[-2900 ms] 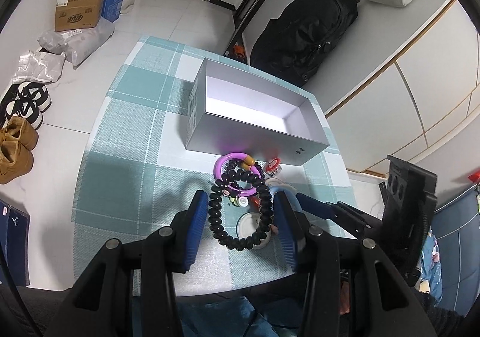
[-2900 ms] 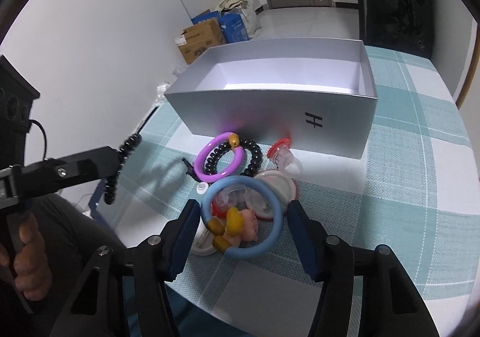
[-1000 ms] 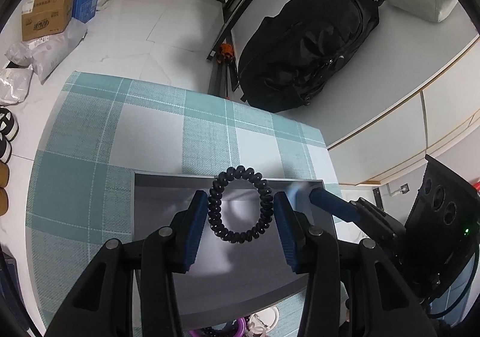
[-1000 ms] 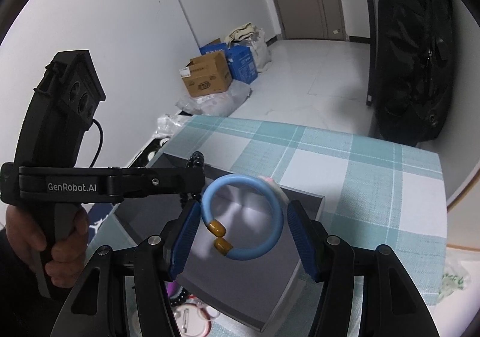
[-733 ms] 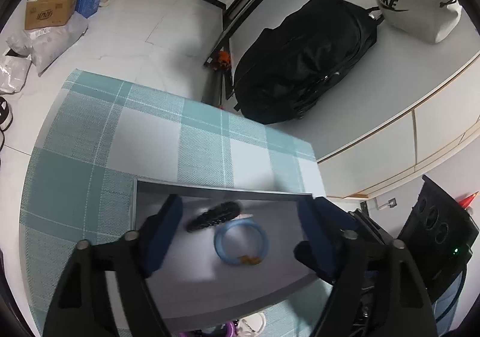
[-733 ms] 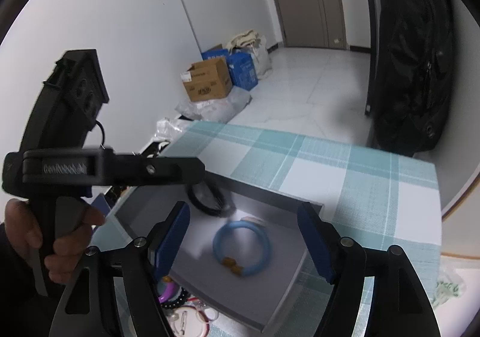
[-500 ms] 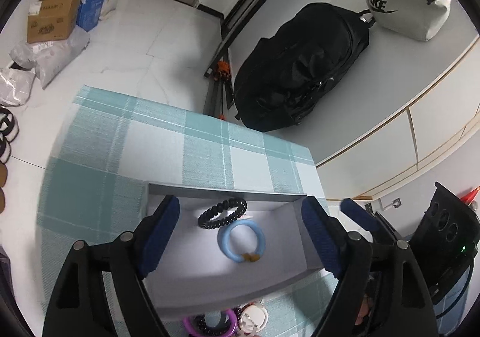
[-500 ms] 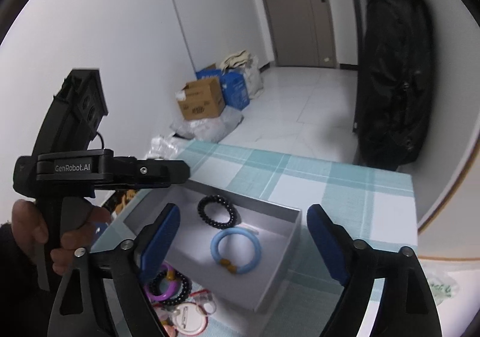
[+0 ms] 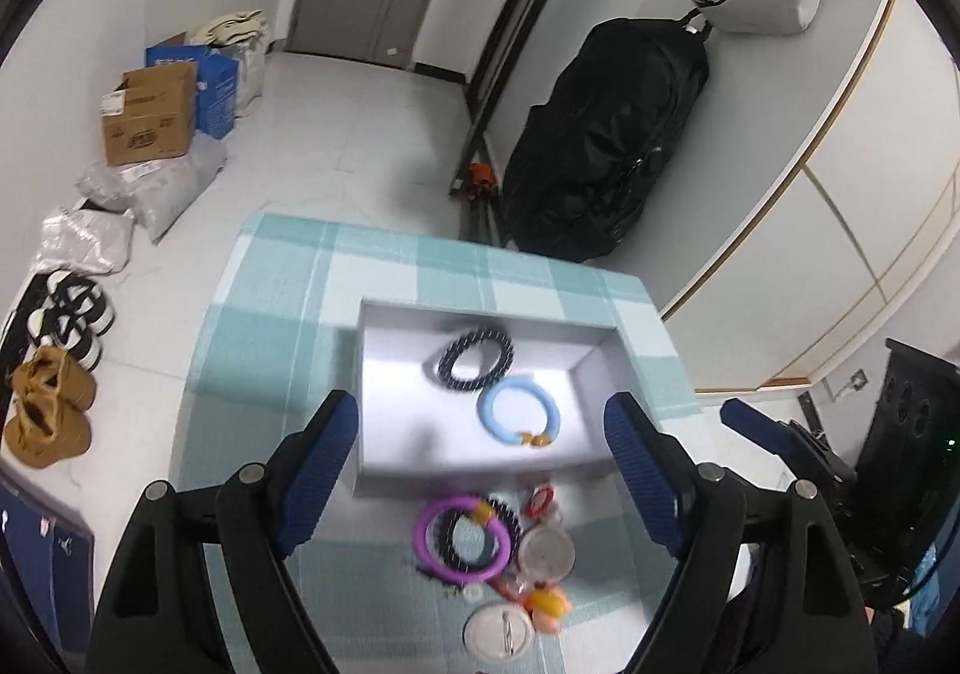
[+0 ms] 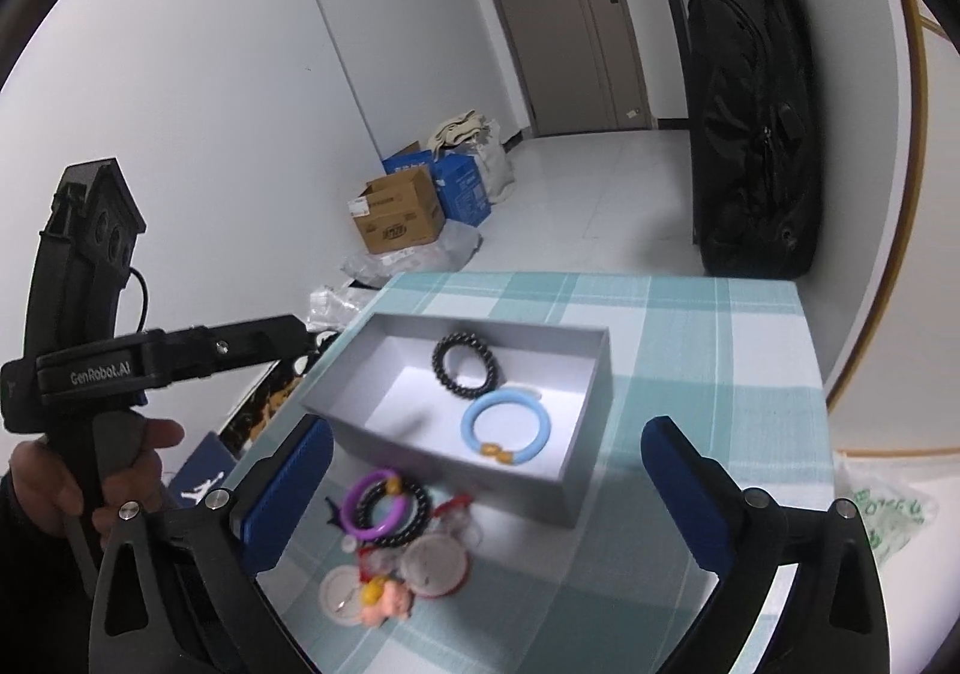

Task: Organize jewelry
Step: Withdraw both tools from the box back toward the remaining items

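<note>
Hovering above a bench draped in a teal-and-white checked cloth (image 9: 264,338), the left tool (image 9: 480,470) is gaping wide with nothing between its blue-padded fingers (image 9: 318,470), and the right tool (image 10: 486,494) is gaping just as wide and just as empty. Sitting at the centre of the bench is a shallow grey rectangular cardboard box (image 9: 414,452), and lying inside it are a black beaded bracelet (image 9: 475,359) and, touching it at about five o'clock, a light-blue smooth bangle with amber beads (image 9: 519,413). Lying on the cloth just outside the box's near wall, at six o'clock from it, is a small heap: a purple ring bracelet (image 9: 462,539) overlapping a second black beaded bracelet (image 10: 414,512), two round white lidded cases (image 9: 498,632), a red trinket (image 9: 540,497) and a pink-and-yellow charm (image 10: 384,602). At about nine o'clock in the right wrist view, a hand (image 10: 66,482) is gripping the left tool's black handle.
</note>
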### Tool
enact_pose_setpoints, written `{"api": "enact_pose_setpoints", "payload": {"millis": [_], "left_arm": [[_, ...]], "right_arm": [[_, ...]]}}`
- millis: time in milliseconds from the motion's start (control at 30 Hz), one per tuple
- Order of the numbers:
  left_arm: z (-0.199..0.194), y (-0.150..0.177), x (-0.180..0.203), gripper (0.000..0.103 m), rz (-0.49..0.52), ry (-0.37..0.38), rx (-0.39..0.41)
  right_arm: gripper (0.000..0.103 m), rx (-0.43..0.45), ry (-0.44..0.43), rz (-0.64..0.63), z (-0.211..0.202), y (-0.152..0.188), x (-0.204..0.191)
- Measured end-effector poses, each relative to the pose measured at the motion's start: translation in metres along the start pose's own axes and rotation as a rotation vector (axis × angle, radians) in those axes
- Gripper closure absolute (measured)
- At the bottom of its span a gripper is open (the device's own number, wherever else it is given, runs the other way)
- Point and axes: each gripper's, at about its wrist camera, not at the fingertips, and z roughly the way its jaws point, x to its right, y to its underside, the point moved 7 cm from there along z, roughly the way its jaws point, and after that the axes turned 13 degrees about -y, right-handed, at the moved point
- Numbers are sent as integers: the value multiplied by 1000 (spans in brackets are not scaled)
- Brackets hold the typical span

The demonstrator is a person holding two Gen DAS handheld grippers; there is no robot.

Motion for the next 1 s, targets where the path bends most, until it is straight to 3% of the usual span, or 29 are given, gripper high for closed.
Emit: {"api": "enact_pose_setpoints", "payload": {"millis": [167, 500, 667, 1000], "left_arm": [[-3, 23, -5, 22, -4, -53, -26], [7, 57, -27, 22, -42, -72, -116], [4, 70, -31, 22, -13, -152, -114], [8, 83, -40, 22, -11, -204, -139]], "right_arm": [[0, -31, -16, 8, -3, 16, -12], [0, -146, -29, 61, 7, 59, -21], [1, -233, -72, 86, 24, 83, -29], [19, -302, -99, 76, 39, 101, -39]]}}
